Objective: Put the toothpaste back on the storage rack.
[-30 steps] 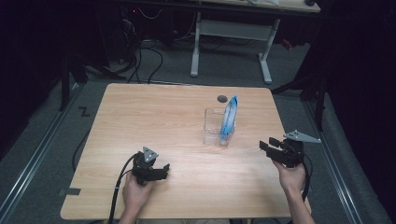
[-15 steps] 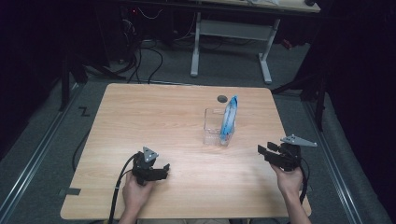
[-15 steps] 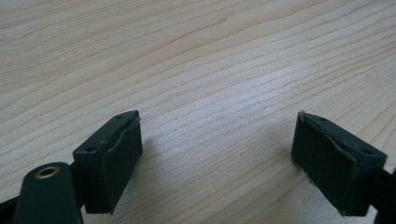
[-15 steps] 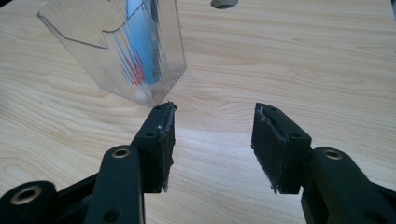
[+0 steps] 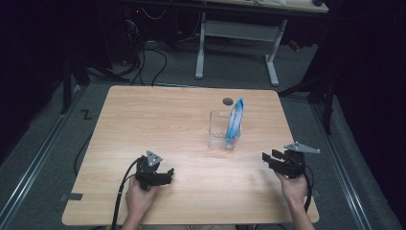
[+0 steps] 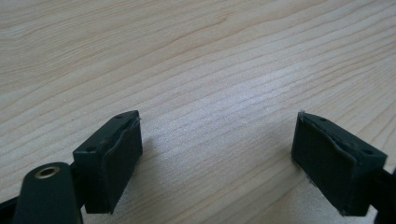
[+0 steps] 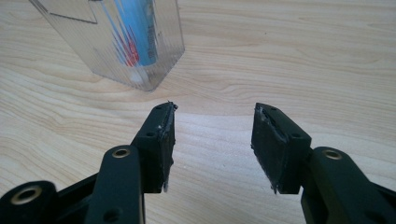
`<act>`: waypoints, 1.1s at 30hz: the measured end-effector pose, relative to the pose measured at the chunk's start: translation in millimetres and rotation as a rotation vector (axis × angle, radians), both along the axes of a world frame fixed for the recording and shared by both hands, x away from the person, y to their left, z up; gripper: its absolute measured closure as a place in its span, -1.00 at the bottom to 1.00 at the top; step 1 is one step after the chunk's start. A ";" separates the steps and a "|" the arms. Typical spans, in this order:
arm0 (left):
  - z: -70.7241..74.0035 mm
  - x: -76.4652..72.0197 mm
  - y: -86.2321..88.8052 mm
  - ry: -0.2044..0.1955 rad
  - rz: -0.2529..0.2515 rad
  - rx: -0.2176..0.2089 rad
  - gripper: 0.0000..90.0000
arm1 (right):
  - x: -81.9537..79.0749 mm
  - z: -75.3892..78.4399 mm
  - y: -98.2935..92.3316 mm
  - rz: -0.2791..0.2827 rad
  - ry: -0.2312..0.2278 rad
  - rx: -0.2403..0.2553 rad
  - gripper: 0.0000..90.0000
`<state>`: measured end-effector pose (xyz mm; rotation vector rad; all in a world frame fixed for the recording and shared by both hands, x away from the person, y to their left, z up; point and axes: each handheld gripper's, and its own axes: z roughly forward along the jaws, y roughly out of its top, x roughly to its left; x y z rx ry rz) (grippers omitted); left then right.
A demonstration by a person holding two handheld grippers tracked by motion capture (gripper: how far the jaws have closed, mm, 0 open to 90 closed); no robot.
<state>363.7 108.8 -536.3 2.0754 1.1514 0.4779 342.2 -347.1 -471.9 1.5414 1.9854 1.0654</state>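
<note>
We held both the left gripper (image 6: 217, 156) and right gripper (image 7: 212, 144) spread and empty, the blue toothpaste tube (image 7: 137, 28) in its clear plastic box (image 7: 161, 56) untouched ahead of the right one.

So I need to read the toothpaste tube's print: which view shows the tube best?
The right gripper view: the toothpaste tube is close, its lower part seen through the clear box. The high view shows it whole but small. The left gripper view shows bare table.
</note>
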 end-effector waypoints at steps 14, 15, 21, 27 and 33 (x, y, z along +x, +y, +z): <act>0.0 0.0 0.0 0.000 0.000 0.000 -0.63 | 3.2 -16.8 4.9 0.004 0.032 -0.019 0.09; 0.0 0.0 0.0 0.000 0.000 0.000 -0.63 | 3.3 -18.0 5.5 -0.001 0.041 -0.017 0.08; 0.0 0.0 0.0 0.000 0.000 0.000 -0.63 | 6.0 -25.2 5.6 -0.001 0.052 -0.025 0.07; -0.1 0.0 -0.1 -0.001 0.001 0.000 -0.63 | 9.3 -33.8 7.9 -0.011 0.066 -0.041 0.04; 0.0 0.0 0.0 0.000 0.000 0.000 -0.63 | 12.6 -40.7 10.8 -0.015 0.074 -0.055 0.03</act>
